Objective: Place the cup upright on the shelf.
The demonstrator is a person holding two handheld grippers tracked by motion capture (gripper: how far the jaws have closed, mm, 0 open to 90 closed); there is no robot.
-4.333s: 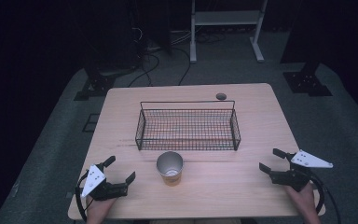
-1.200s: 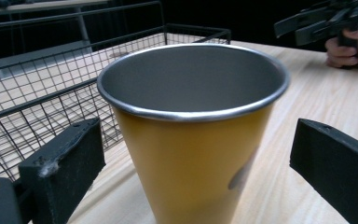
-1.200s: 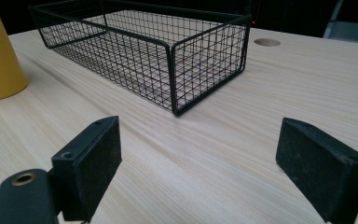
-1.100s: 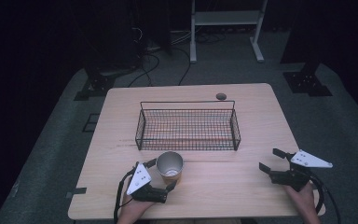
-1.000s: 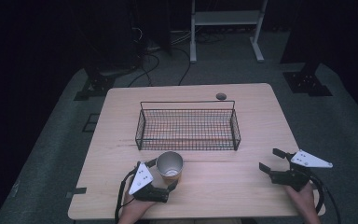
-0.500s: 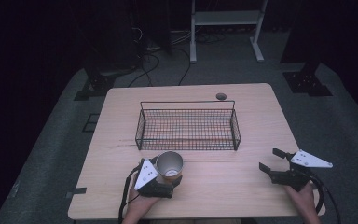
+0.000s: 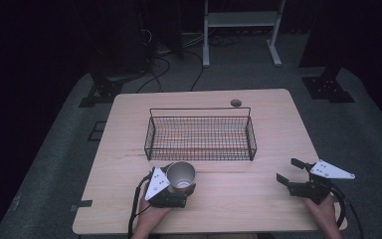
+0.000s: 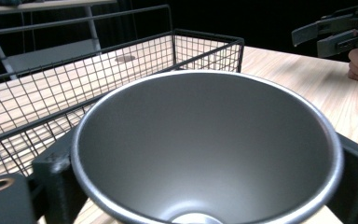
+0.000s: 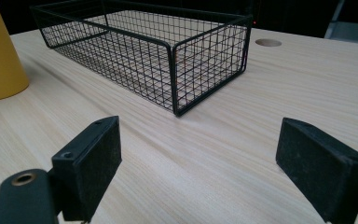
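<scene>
Steel cup (image 7: pixel 181 175) (upright) between left claw (image 7: pixel 179 188) jaws

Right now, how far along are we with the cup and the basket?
Done: the left gripper has reached the cup, its jaws on either side. In hand: the grasp itself; the cup looks upright on the table. Left: any lift; the basket holds nothing. The right gripper waits open.

Light wooden table (image 7: pixel 258 199) on grey carpet (image 7: pixel 54 164); round grommet hole (image 7: pixel 236 102) near the far edge. White shelving frame (image 7: pixel 241 22) and cables (image 7: pixel 179 55) behind.
</scene>
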